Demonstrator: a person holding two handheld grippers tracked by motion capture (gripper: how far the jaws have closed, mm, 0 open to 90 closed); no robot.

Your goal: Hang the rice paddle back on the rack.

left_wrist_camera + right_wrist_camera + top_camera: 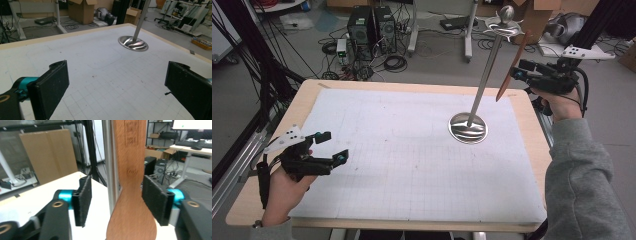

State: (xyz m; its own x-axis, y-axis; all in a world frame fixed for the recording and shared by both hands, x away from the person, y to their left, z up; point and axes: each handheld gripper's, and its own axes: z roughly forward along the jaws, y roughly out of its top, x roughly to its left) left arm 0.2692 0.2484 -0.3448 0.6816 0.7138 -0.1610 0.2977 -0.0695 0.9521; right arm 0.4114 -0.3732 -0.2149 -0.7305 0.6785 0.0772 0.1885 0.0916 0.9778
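Nearest me, my left gripper [332, 145] hovers low over the white gridded surface [412, 165], jaws wide apart and holding nothing. Farther right, my right gripper [115, 202] has jaws parted, just opened, around a wooden spatula [512, 65]. It hangs from the metal stand [484, 82], long axis near upright, blade down.

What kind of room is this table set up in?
Most likely a robotics lab or workshop: computer towers with tangled cables on the floor, cardboard boxes, and desks behind.
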